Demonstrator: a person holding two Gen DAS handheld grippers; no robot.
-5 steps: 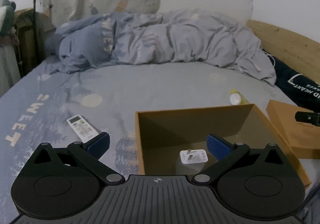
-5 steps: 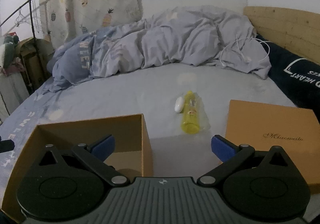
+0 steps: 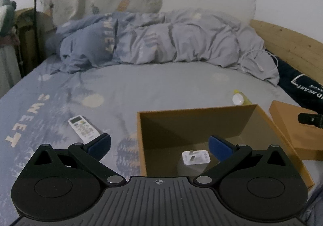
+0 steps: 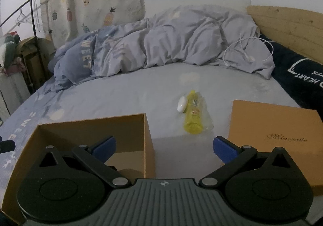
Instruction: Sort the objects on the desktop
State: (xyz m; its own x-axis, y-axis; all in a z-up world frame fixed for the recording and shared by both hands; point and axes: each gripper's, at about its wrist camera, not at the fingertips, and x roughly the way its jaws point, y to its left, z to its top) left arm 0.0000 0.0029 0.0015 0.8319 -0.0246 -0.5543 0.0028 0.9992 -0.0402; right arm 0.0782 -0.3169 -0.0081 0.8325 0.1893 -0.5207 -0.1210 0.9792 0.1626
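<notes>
An open orange box [image 3: 201, 112] sits on the bed, with a white charger plug [image 3: 195, 157] lying on its floor. My left gripper [image 3: 159, 145] hangs open above the box's near left corner, nothing between its fingers. A white remote control [image 3: 83, 128] lies left of the box. In the right wrist view, my right gripper [image 4: 164, 146] is open and empty, between the box [image 4: 92, 125] and the flat orange lid [image 4: 272, 125]. Beyond it lie a yellow bottle [image 4: 193, 113] and a small white oval case [image 4: 181, 104], touching side by side.
A rumpled grey-blue duvet [image 4: 161, 44] is piled across the far side of the bed, a white cable [image 4: 248, 52] on it. A dark pillow [image 4: 298, 76] and wooden headboard [image 4: 286, 24] stand at the right. A clothes rack [image 4: 20, 24] is at the left.
Both views shift only slightly; the box and the objects on the bed lie where they were. Both grippers stay open.
</notes>
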